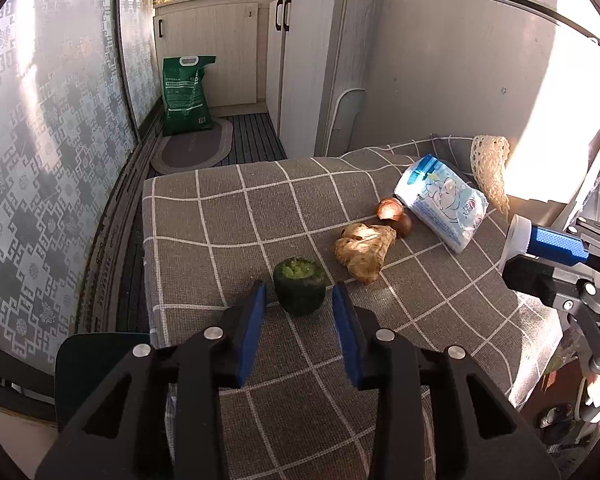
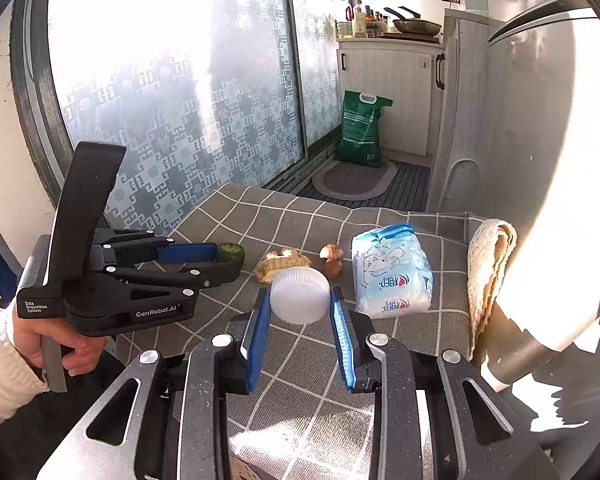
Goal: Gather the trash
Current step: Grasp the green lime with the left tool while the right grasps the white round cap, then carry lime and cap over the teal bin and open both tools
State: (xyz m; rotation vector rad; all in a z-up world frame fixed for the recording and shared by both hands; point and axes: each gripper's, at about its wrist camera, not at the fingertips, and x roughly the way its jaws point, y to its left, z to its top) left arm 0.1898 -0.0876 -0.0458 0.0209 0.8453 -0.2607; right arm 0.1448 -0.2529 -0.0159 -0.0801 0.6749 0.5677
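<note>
A dark green vegetable stub (image 1: 299, 294) (image 2: 232, 254) stands on the grey checked tablecloth (image 1: 220, 216). My left gripper (image 1: 299, 286) (image 2: 226, 260) is open around it, with a blue pad on each side and a thin gap showing at both. Just right of the stub lies a tan root scrap (image 1: 364, 250) (image 2: 276, 264), and beyond that two brown onion pieces (image 1: 392, 212) (image 2: 332, 258). My right gripper (image 2: 299, 298) (image 1: 518, 256) is shut on a white fluted paper cup (image 2: 300, 288) (image 1: 518, 232), held above the cloth's right side.
A blue-and-white tissue pack (image 1: 440, 204) (image 2: 392, 272) and a folded cream crochet cloth (image 1: 492, 168) (image 2: 492, 264) lie at the table's right. Past the far edge are a green sack (image 1: 186, 96), an oval mat (image 1: 196, 148) and white cabinets (image 1: 312, 64). A patterned sliding window runs along the left.
</note>
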